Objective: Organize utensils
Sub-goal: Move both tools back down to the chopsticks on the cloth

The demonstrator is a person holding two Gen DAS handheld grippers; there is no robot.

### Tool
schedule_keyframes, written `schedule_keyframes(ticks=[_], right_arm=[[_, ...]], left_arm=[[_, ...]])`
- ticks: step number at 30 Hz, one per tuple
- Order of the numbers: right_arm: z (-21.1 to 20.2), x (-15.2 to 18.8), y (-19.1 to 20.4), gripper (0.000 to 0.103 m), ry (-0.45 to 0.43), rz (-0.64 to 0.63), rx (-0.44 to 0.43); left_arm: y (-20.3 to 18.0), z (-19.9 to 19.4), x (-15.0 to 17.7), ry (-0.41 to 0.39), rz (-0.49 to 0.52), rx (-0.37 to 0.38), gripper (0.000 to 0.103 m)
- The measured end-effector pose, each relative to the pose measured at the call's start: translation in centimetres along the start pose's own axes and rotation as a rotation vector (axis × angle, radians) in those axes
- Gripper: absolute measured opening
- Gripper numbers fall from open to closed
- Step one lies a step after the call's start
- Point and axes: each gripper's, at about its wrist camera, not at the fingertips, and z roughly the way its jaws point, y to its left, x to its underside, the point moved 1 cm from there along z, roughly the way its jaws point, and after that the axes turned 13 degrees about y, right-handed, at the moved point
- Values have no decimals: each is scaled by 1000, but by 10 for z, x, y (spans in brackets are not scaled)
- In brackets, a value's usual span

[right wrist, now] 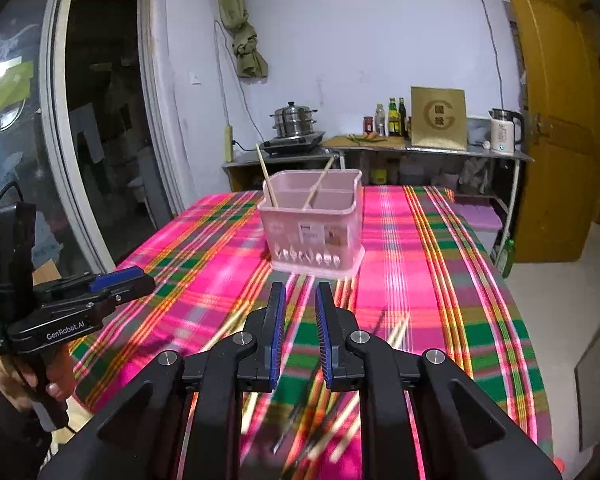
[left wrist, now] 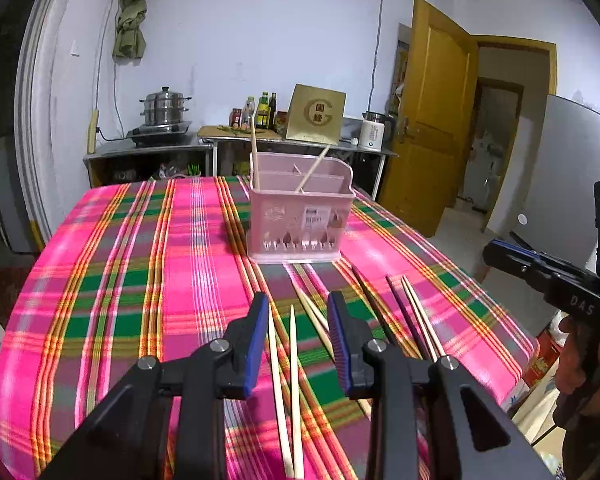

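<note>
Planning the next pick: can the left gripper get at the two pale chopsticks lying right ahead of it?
Probably yes: the pale chopsticks lie bare on the tablecloth between the open, empty fingers of the left gripper; nothing covers them.

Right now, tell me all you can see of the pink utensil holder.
The pink utensil holder is a translucent plastic box with inner dividers, slotted cutouts along its base and a label on the front. It stands upright on the plaid tablecloth, past both grippers. Two light chopsticks lean inside it, in separate compartments. Nothing else touches it.
</note>
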Motion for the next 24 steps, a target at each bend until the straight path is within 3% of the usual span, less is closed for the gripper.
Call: schedule_keyframes(ticks=[13,24], right_arm=[[1,34,-11,16,40,37,45],[44,38,-48,16,144,122,106]], left_arm=[[-7,13,25,42,9,6,32],[-8,64,17,168,31,14,32]])
